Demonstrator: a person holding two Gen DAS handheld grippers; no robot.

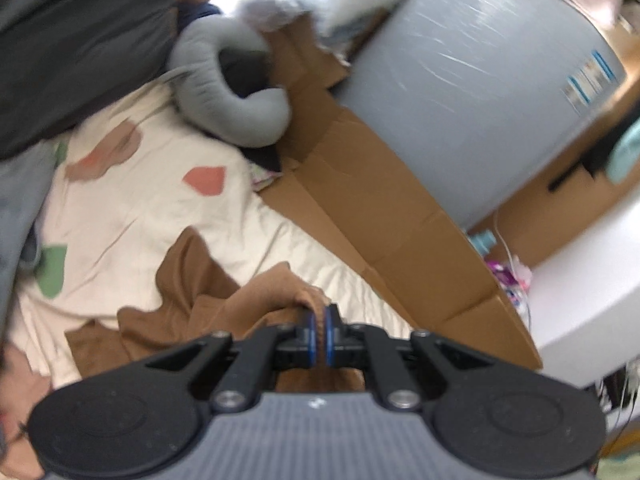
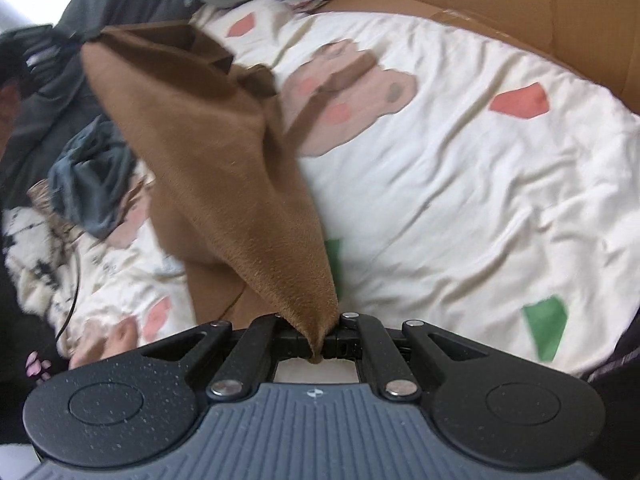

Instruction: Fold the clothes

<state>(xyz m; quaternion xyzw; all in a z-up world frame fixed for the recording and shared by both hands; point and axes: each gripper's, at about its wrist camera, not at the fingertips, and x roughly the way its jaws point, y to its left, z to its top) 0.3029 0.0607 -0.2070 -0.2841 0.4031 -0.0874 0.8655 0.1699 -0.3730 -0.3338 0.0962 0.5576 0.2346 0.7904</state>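
Note:
A brown fleece garment (image 2: 208, 152) hangs stretched above the cream bedspread (image 2: 460, 184). My right gripper (image 2: 320, 340) is shut on one corner of it, and the cloth rises away from the jaws toward the upper left. In the left wrist view my left gripper (image 1: 319, 334) is shut on another bunched edge of the same brown garment (image 1: 192, 292), pinched between its blue-rimmed pads. The rest of the cloth trails left in folds over the bedspread (image 1: 152, 208). Most of the right gripper's fingers are hidden under the cloth.
A grey U-shaped pillow (image 1: 224, 92) lies at the head of the bed. Flattened cardboard (image 1: 384, 232) lines the bed's edge beside a large wrapped grey roll (image 1: 472, 92). Dark grey clothing (image 2: 92, 172) is heaped left of the garment. A person's hand (image 2: 120, 340) rests near the bed's lower left.

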